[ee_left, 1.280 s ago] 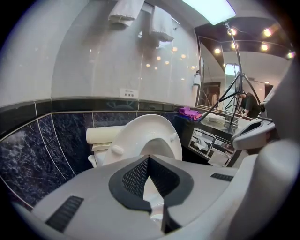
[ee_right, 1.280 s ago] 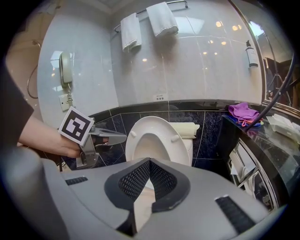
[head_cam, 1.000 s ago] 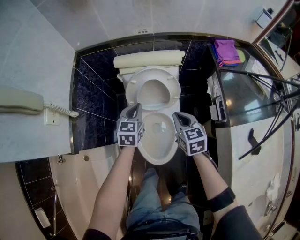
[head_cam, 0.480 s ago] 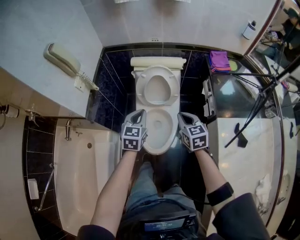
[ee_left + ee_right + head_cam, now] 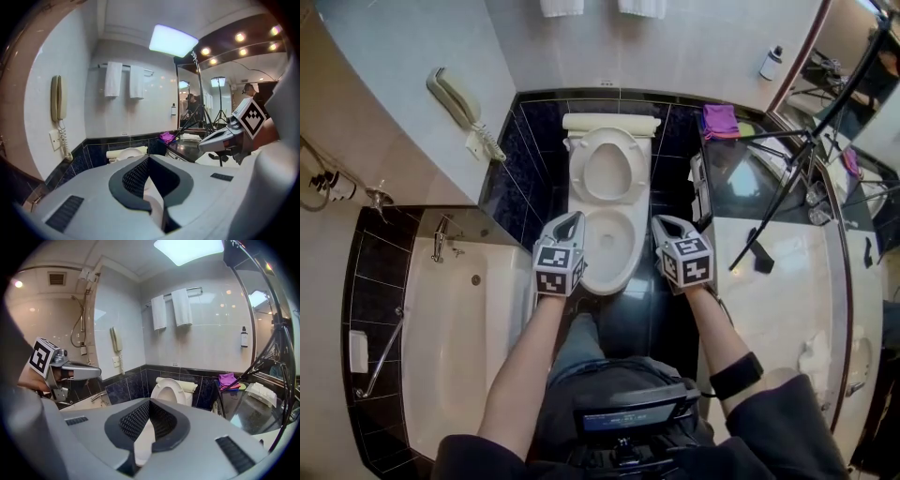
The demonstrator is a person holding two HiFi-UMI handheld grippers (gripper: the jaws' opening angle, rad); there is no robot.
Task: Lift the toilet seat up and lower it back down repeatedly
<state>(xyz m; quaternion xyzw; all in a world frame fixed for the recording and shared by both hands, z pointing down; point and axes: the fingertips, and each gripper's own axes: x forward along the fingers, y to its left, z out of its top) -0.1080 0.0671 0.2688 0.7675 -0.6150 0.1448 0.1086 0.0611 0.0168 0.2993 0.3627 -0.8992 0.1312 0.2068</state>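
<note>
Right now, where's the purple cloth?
In the head view, the purple cloth lies upper right, on the dark counter right of the toilet, by the back wall.

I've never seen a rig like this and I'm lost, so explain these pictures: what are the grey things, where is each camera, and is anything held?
A person stands over a toilet, holding a hand tool with two jaws in each hand: the left gripper and the right gripper. One picture comes from a camera on the person's head, looking down; the other two from cameras riding on each gripper. The toilet seat is raised, and a bathtub lies alongside. Both pairs of jaws are shut, holding nothing.
</note>
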